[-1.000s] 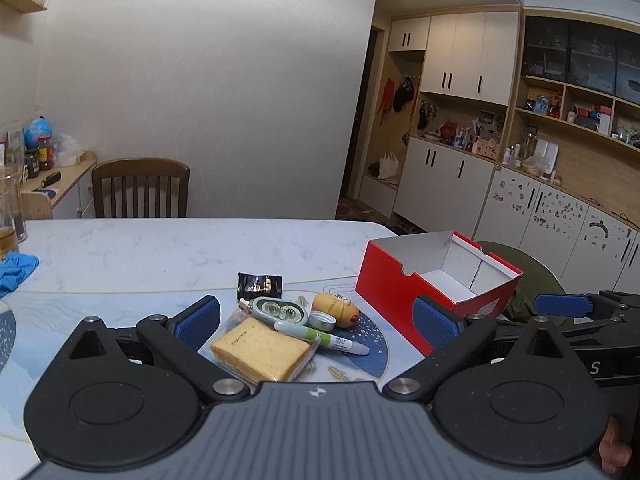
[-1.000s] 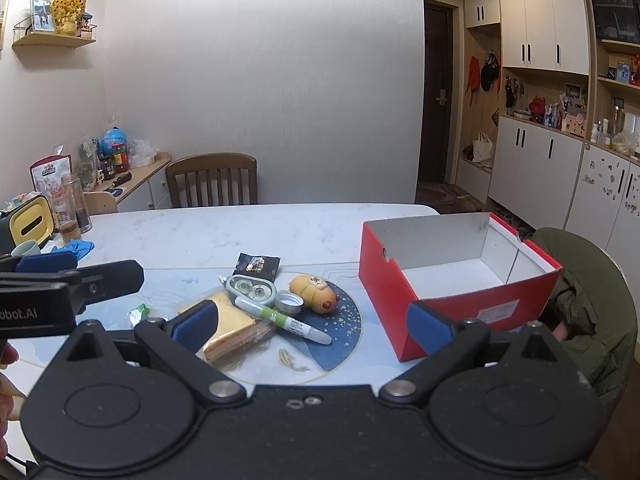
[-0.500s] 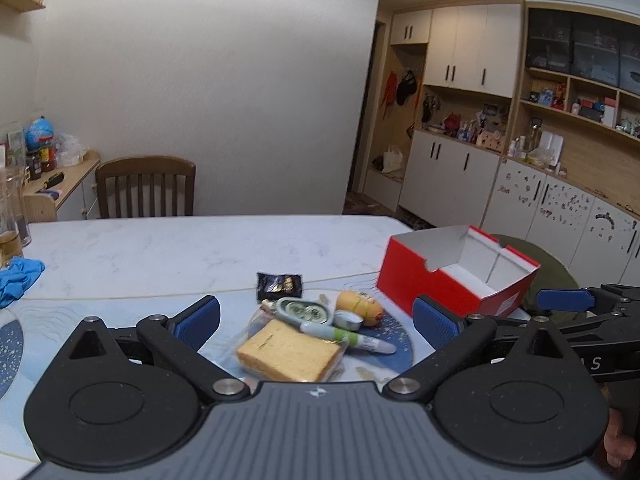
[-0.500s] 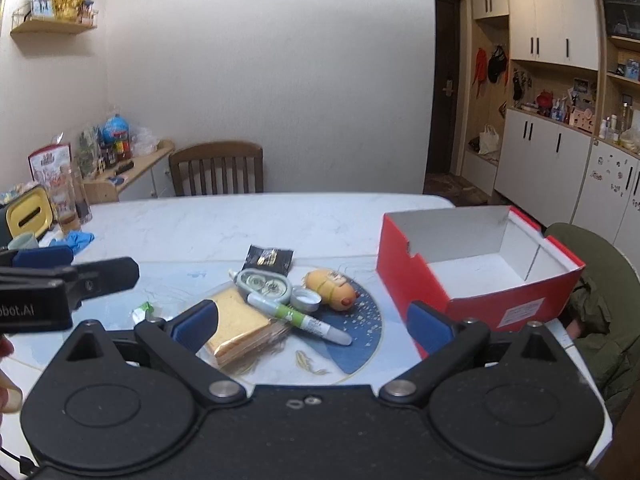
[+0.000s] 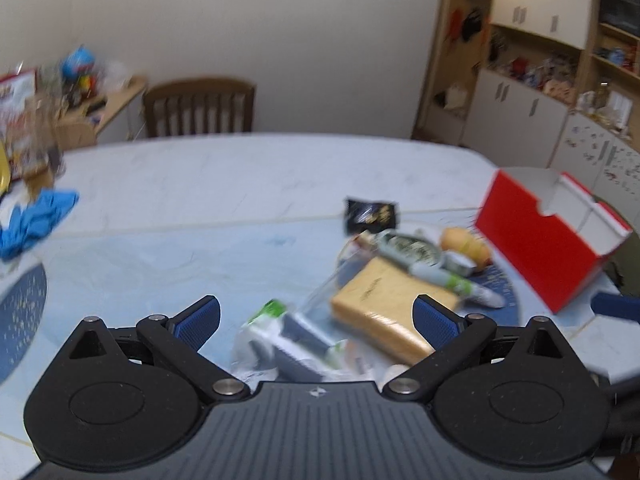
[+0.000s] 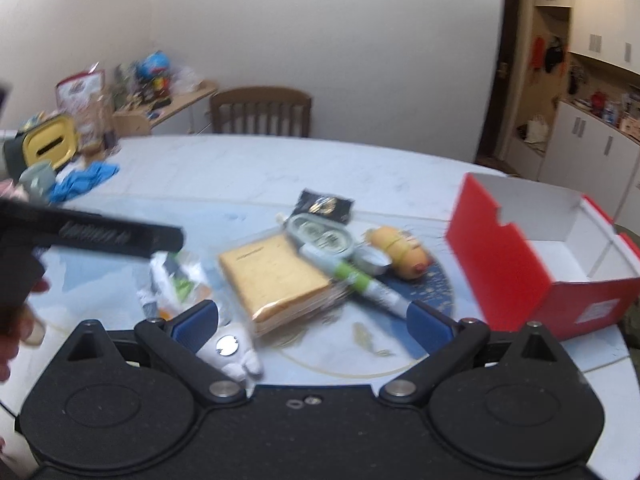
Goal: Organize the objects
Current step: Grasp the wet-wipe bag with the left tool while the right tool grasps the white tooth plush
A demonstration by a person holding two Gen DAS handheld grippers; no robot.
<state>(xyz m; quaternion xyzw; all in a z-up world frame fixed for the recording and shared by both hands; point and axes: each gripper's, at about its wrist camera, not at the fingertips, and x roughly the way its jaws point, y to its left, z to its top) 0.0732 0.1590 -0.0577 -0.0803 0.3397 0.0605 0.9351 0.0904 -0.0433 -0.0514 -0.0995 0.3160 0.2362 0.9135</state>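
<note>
An open red box (image 5: pixel 544 236) (image 6: pixel 532 256) stands at the table's right. Left of it lie wrapped bread (image 5: pixel 390 312) (image 6: pixel 276 276), a green-and-white marker (image 6: pixel 356 280), a correction tape (image 6: pixel 322 236), a yellow sausage toy (image 6: pixel 400 252), a small tin (image 6: pixel 374 260), a black packet (image 5: pixel 372 214) and a white-green packet (image 5: pixel 288 340) (image 6: pixel 176 276). A small white object (image 6: pixel 232 354) lies near the right gripper's left finger. My left gripper (image 5: pixel 316 320) is open over the white-green packet. My right gripper (image 6: pixel 312 320) is open in front of the bread.
A wooden chair (image 6: pixel 260 112) stands behind the marble table (image 5: pixel 240 176). A blue cloth (image 5: pixel 32 216), jars and a yellow container (image 6: pixel 50 144) sit at the far left. The left gripper's body (image 6: pixel 100 236) crosses the right wrist view. Cabinets line the right wall.
Both grippers have tilted down and moved closer to the table and leftward. The white-green packet and a small white object have come into view. Both views are now blurred.
</note>
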